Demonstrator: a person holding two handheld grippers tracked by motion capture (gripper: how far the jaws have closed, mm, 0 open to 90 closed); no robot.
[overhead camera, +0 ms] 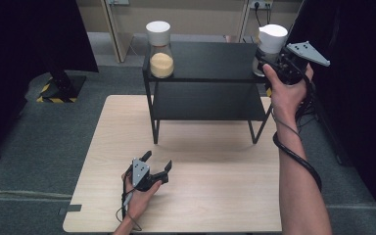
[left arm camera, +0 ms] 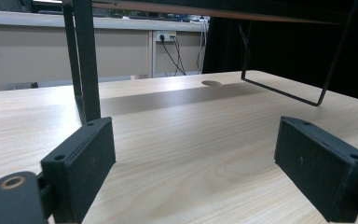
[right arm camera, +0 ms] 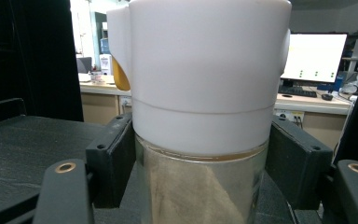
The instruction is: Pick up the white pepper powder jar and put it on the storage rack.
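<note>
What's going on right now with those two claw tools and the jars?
Right gripper clamped on white-lidded glass jar at black shelf's right end. Left gripper open, resting on wooden table. Second jar, yellow-filled, far left; nothing blocking.

In my right gripper view the jar (right arm camera: 200,116) runs off the top and bottom edges, so I cannot see its base or whether my pads (right arm camera: 114,158) touch the glass. From the high view my right hand (overhead camera: 286,90) and right gripper (overhead camera: 274,61) hide the jar's lower body. A second jar (right arm camera: 117,56) peeks out behind, mostly covered.
</note>
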